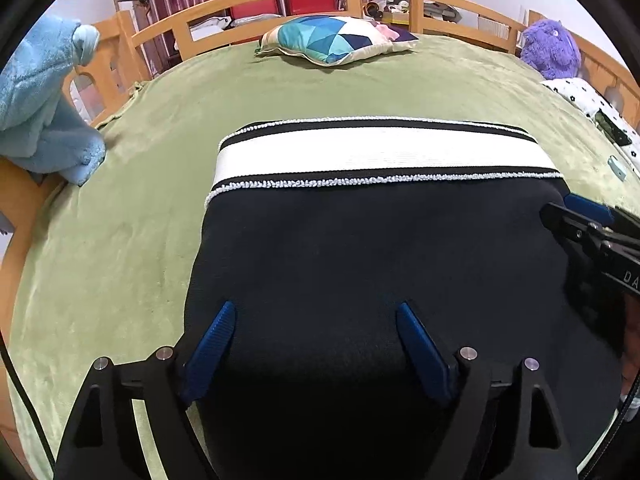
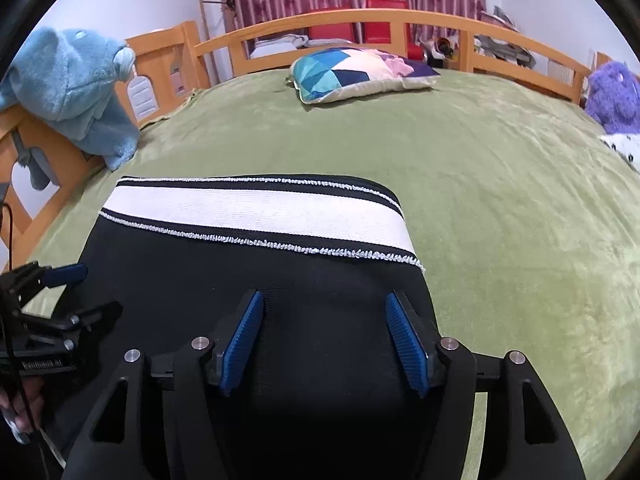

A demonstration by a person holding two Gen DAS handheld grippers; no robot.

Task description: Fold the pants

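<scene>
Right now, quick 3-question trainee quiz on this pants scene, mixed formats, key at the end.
1. True or false: the left gripper is shut on the pants.
2. The white waistband lies at the A) far end B) near end of the pants.
3. Fill in: the plush draped over the wooden bed rail is ____ in colour.

Key: 1 false, both the left and the right gripper are open; 2 A; 3 blue.

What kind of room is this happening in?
Most likely a bedroom, perhaps a child's. The black pants lie on a green-covered bed with a wooden rail, a patterned pillow, and plush toys: one blue, one purple.
</scene>
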